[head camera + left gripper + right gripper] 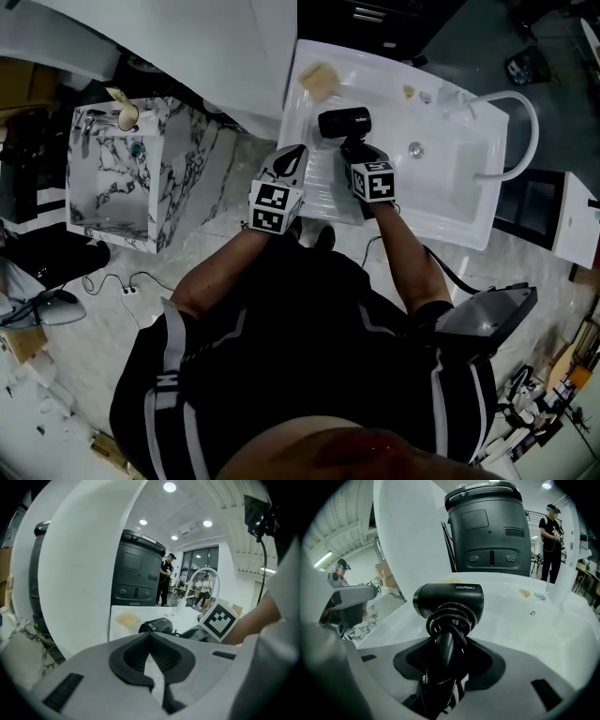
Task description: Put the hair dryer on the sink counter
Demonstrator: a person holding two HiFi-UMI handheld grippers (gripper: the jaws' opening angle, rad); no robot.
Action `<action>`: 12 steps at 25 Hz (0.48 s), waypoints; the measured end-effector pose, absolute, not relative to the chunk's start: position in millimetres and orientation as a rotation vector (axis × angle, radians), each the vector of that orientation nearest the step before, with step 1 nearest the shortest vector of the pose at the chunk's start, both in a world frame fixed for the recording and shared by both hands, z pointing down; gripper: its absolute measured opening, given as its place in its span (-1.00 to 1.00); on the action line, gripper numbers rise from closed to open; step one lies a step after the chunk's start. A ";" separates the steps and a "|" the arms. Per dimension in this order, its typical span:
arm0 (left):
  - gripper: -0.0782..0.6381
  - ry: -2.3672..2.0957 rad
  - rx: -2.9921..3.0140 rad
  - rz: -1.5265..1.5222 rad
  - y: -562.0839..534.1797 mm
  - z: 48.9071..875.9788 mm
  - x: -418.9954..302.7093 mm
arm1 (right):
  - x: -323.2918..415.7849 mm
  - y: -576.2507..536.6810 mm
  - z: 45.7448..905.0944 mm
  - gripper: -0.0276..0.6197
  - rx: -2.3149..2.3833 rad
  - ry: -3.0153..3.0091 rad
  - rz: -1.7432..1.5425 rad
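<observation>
black grey-striped shirt (309,337); the white left gripper (298,150) bears a checkered marker cube (274,207).

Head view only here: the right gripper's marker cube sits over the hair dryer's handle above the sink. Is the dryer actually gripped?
Observer: Yes. The right gripper view shows the right gripper with its fingers closed on the hair dryer handle.
Reviewer: Where's the cord?
Observer: The cord is coiled around the handle.
Reviewer: And the left gripper?
Observer: The left gripper is empty, and its fingers meet at the tips.
</observation>
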State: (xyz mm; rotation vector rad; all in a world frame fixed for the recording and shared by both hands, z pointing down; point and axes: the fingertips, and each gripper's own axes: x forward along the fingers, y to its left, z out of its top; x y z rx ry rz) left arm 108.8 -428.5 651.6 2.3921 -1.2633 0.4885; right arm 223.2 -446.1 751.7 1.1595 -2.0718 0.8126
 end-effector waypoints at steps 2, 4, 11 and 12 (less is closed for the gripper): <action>-0.76 -1.261 2.390 0.494 -427.5 653.0 108.0 | 222.5 -445.4 756.7 -0.27 1.156 -2.059 0.830; -0.76 -1.266 2.387 0.494 -427.6 653.4 106.4 | 222.4 -445.7 761.7 -0.27 1.154 -2.043 0.847; -0.76 -1.269 2.390 0.505 -428.9 650.1 103.5 | 223.1 -448.5 771.3 -0.27 1.144 -2.010 0.889; -0.76 -1.269 2.390 0.507 -429.2 649.8 103.2 | 222.5 -449.0 771.1 -0.27 1.138 -2.009 0.895</action>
